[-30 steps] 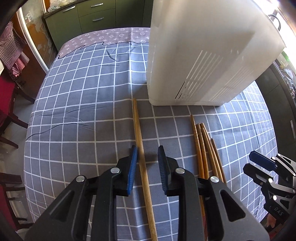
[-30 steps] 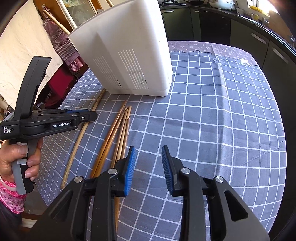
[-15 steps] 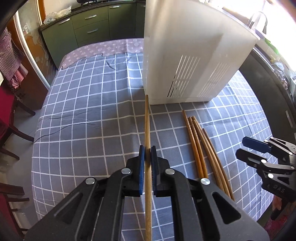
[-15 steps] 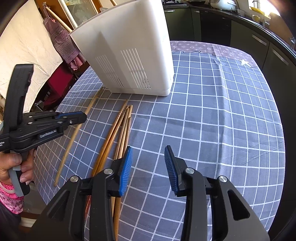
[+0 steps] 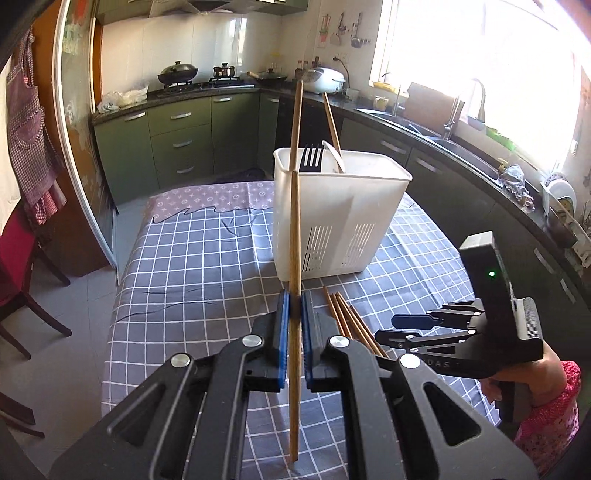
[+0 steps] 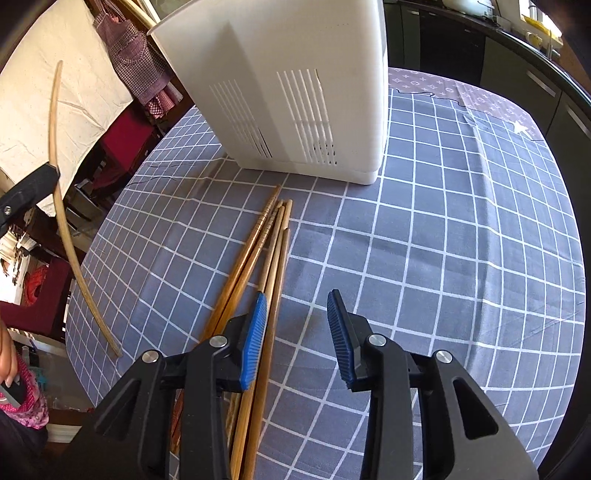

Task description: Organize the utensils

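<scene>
My left gripper (image 5: 292,308) is shut on a long wooden chopstick (image 5: 294,236) and holds it nearly upright above the table, in front of the white utensil holder (image 5: 338,218). The held chopstick also shows at the left of the right wrist view (image 6: 61,206). The holder (image 6: 295,85) has a black fork (image 5: 311,158), a white utensil and two wooden sticks in it. Several chopsticks (image 6: 266,240) lie in a bundle on the blue checked tablecloth (image 6: 443,240). My right gripper (image 6: 297,332) is open and empty, low over the bundle's near end; it shows in the left view (image 5: 421,325).
Green kitchen cabinets (image 5: 173,144) and a counter with a sink (image 5: 436,129) ring the table. Dark red chairs (image 5: 18,258) stand at the table's left edge. A checked apron (image 6: 129,33) hangs beyond the holder.
My left gripper closed on the single chopstick and lifted it off the table, tilting it upright. My right gripper moved lower and closer to the bundle and opened wider.
</scene>
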Demonstrator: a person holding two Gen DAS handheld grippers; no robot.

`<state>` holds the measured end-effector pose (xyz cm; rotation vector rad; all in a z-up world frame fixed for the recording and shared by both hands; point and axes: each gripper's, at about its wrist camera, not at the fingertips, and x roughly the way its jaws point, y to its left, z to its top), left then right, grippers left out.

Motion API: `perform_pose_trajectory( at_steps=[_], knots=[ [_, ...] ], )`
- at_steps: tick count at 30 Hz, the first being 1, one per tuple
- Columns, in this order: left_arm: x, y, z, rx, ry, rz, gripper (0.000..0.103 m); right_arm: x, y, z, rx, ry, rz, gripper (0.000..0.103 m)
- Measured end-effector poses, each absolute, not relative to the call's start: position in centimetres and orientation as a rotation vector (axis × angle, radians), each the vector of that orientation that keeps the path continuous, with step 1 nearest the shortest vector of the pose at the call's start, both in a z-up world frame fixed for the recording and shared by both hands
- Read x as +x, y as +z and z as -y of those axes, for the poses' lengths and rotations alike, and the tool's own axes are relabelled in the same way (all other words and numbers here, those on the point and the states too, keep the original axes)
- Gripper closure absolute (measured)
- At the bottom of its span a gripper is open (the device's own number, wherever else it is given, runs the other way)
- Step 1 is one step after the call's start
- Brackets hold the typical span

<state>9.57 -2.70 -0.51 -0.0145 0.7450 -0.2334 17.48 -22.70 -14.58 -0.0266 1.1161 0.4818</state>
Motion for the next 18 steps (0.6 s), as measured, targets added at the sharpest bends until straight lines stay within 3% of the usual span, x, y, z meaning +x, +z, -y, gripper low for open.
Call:
perform_pose_trajectory(
  at_steps=[18],
  knots=[
    [8.6,0.0,2.2,-0.023,-0.257,-0.722,0.097,17.1,-14.9,20.6,-0.215,0.384,-1.092,0.073]
  ],
)
